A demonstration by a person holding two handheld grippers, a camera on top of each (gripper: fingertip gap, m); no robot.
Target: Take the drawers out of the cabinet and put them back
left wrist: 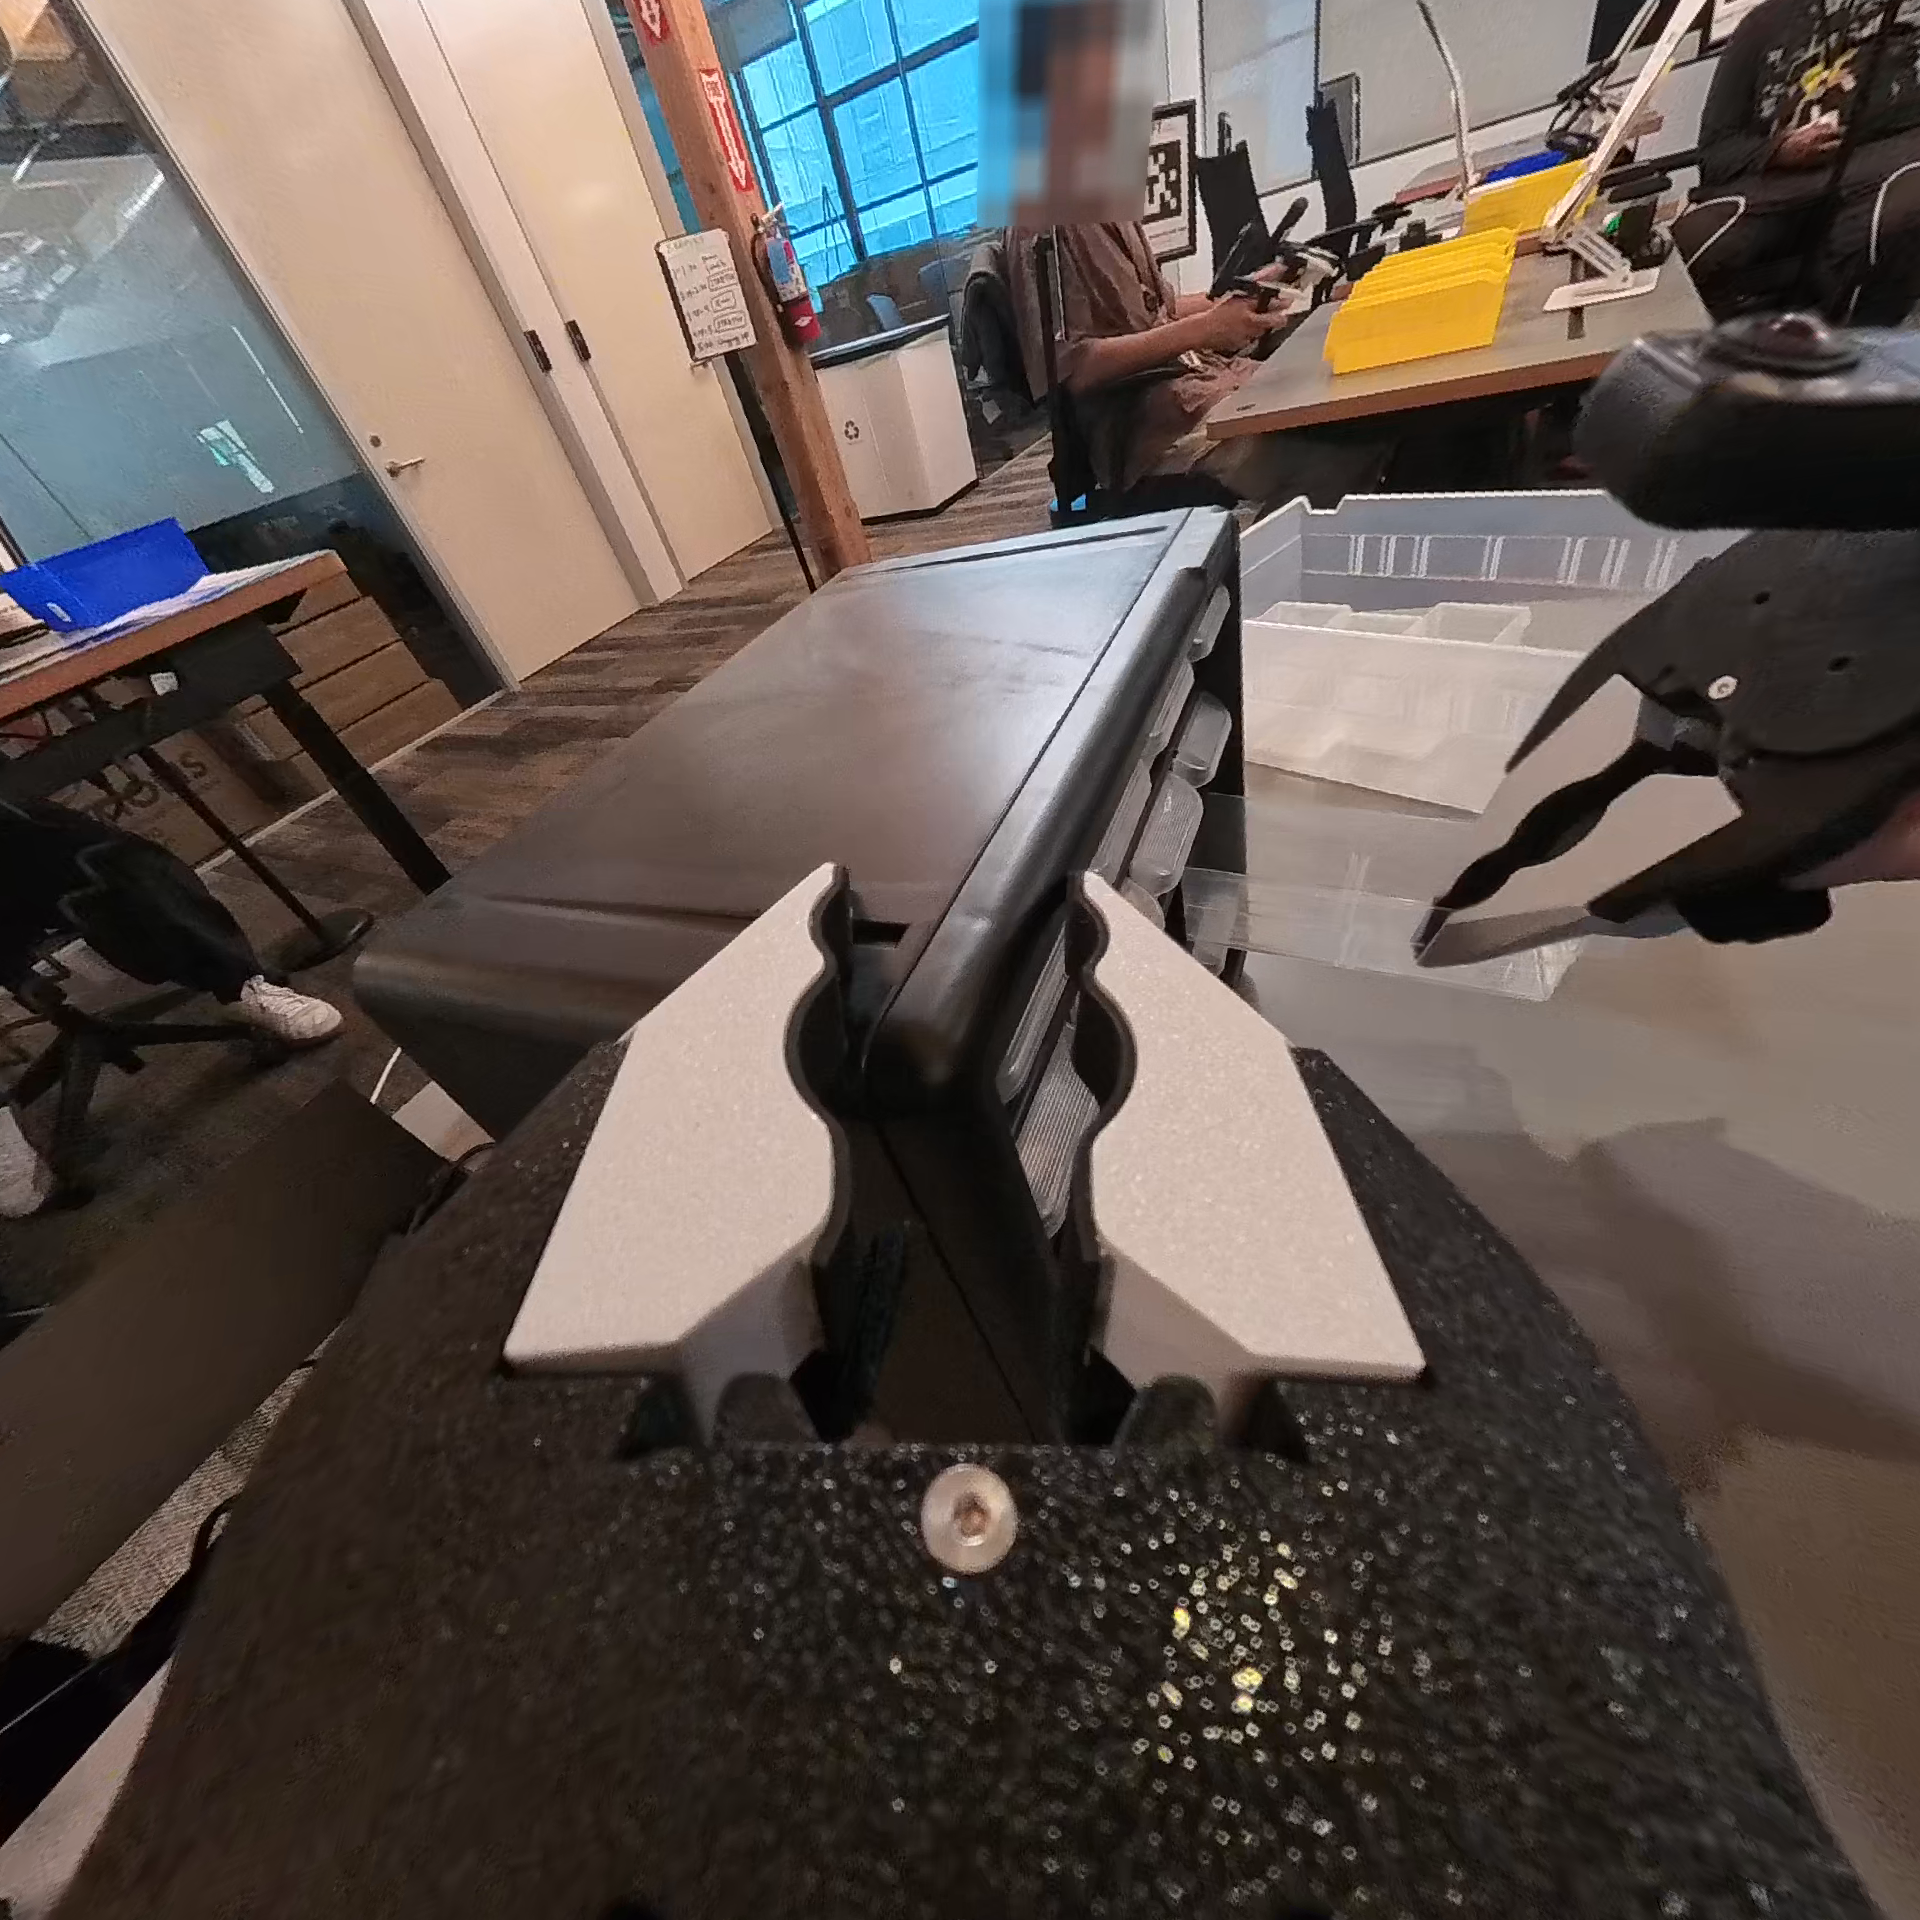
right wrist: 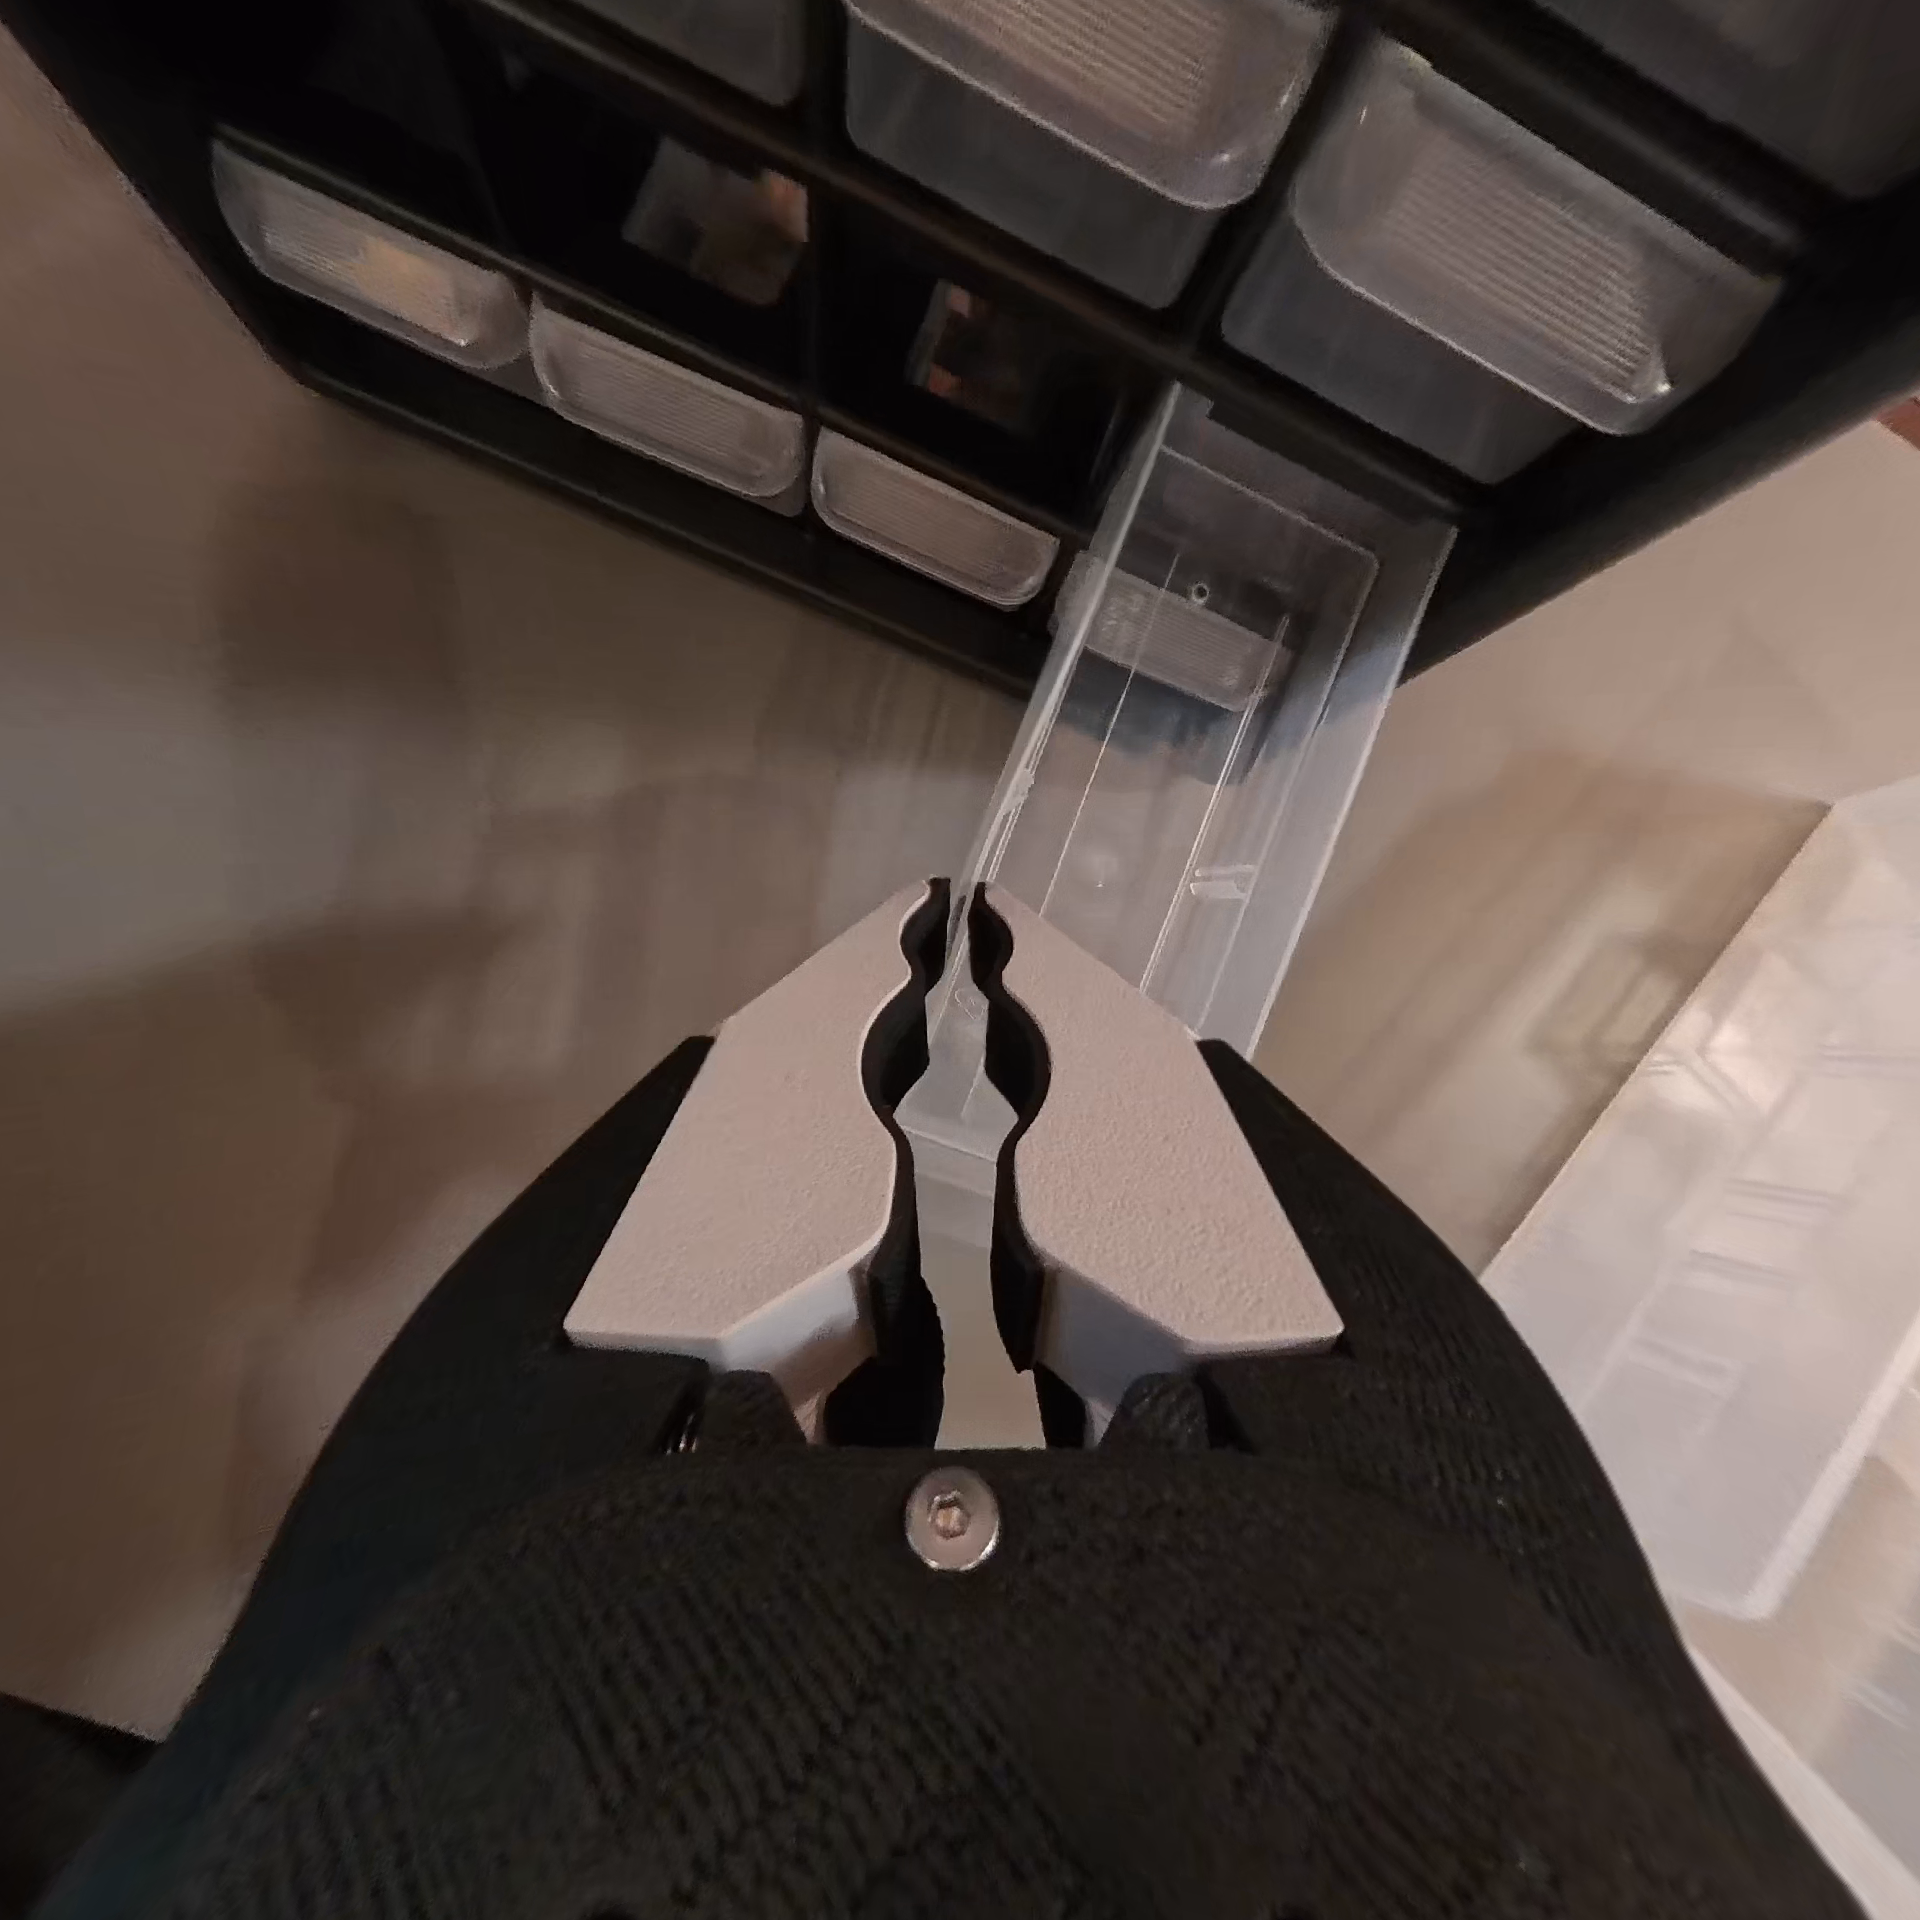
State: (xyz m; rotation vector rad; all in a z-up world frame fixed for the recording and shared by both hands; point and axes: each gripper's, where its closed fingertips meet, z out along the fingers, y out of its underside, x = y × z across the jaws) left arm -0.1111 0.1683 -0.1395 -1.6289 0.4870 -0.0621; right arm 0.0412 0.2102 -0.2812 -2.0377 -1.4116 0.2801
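The black cabinet (left wrist: 831, 707) stands on the table, its drawer fronts facing right. My left gripper (left wrist: 956, 914) straddles the cabinet's top front edge, which sits between the jaws as they close on it. My right gripper (right wrist: 958, 894) is shut on the side wall of a clear plastic drawer (right wrist: 1174, 790). That drawer is pulled far out of the bottom corner slot, with its back end still inside the cabinet (right wrist: 1143, 343). The right gripper (left wrist: 1444, 935) and the drawer (left wrist: 1340, 914) also show in the left wrist view. Two slots (right wrist: 717, 218) stand empty; other drawers (right wrist: 665, 405) are in place.
A large clear bin (left wrist: 1455, 644) holding several small clear drawers stands on the table beyond the cabinet; it also shows in the right wrist view (right wrist: 1714, 1195). Behind it, seated people, a table with yellow bins (left wrist: 1423, 301), and a wooden post (left wrist: 758, 312).
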